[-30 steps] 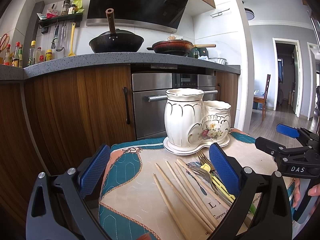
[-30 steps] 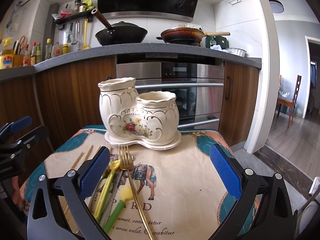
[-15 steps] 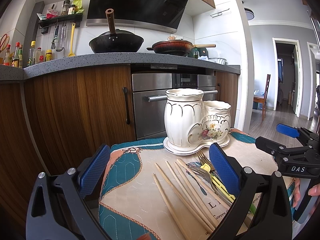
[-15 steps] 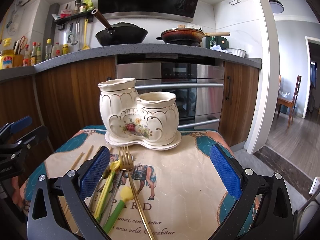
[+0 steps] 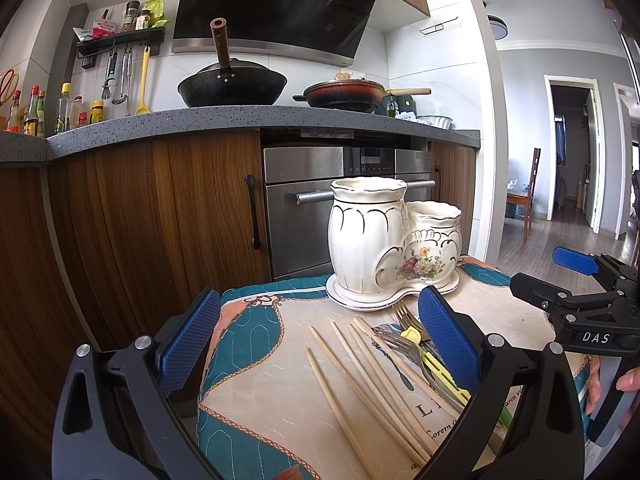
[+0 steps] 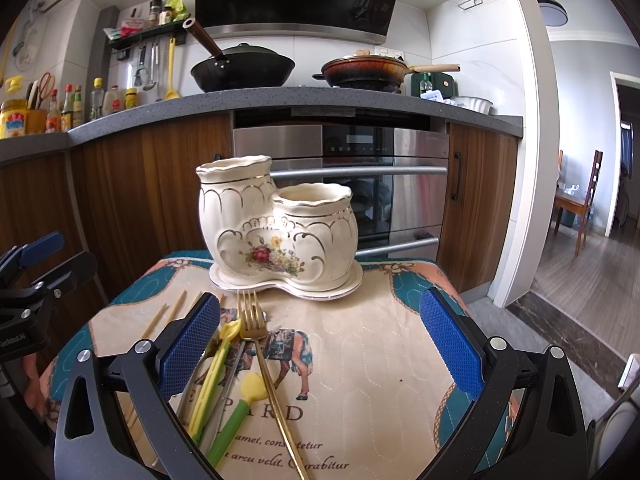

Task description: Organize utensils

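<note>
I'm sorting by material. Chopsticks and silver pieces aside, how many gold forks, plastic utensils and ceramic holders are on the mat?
Gold forks: 1
Plastic utensils: 2
Ceramic holders: 1
Total: 4

Left gripper (image 5: 320,344) fingers (image 5: 448,338) spread wide — over chopsticks (image 5: 360,376) on quilted mat (image 5: 260,360), ceramic holder (image 5: 384,244) beyond

The right finger (image 5: 448,340) of the left gripper (image 5: 318,338) covered part of the forks (image 5: 402,346) and the yellow utensil (image 5: 434,368). The chopsticks (image 5: 360,376) ran off the bottom edge. In the right wrist view, the gold fork (image 6: 266,364) was cut off below, and the left finger (image 6: 188,344) of the right gripper (image 6: 320,344) hid most of the chopsticks. The insides of the ceramic holder (image 6: 280,232) could not be seen. Labels on the counter bottles (image 6: 72,106) were too small to read.
</note>
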Tool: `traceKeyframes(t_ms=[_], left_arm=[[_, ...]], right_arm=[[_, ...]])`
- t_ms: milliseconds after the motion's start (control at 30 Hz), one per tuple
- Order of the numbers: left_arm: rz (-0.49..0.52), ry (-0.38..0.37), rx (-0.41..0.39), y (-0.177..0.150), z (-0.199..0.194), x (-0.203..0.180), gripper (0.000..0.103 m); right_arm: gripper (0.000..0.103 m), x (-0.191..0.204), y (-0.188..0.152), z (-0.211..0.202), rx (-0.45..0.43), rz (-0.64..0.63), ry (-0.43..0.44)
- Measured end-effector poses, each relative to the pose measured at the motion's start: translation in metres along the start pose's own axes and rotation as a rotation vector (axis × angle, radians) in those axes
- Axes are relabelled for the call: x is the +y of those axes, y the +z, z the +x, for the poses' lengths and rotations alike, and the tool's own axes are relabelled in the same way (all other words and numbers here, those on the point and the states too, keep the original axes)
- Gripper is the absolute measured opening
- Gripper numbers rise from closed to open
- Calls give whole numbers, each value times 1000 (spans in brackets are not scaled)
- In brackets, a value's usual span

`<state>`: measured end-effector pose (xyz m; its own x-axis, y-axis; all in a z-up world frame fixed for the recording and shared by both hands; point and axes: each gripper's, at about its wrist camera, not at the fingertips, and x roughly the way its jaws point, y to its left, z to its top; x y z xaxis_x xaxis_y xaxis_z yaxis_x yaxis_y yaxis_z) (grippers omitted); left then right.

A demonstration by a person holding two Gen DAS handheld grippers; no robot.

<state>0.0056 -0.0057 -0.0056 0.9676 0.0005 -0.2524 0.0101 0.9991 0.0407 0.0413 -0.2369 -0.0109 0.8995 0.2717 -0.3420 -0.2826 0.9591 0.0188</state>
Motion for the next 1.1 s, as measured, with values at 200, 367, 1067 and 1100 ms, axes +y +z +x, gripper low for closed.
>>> traceKeyframes(t_ms=[200, 367, 1067, 1100], left_arm=[[2, 0, 0, 0, 0, 0, 98], [1, 0, 0, 0, 0, 0, 98], [-7, -13, 67, -6, 11, 3, 98], [-6, -9, 93, -7, 15, 3, 98]], right_arm=[[99, -1, -1, 1, 0, 1, -1], [99, 0, 0, 1, 1, -1, -1], [99, -12, 4, -5, -23, 33, -127], [99, -16, 5, -3, -6, 43, -106]])
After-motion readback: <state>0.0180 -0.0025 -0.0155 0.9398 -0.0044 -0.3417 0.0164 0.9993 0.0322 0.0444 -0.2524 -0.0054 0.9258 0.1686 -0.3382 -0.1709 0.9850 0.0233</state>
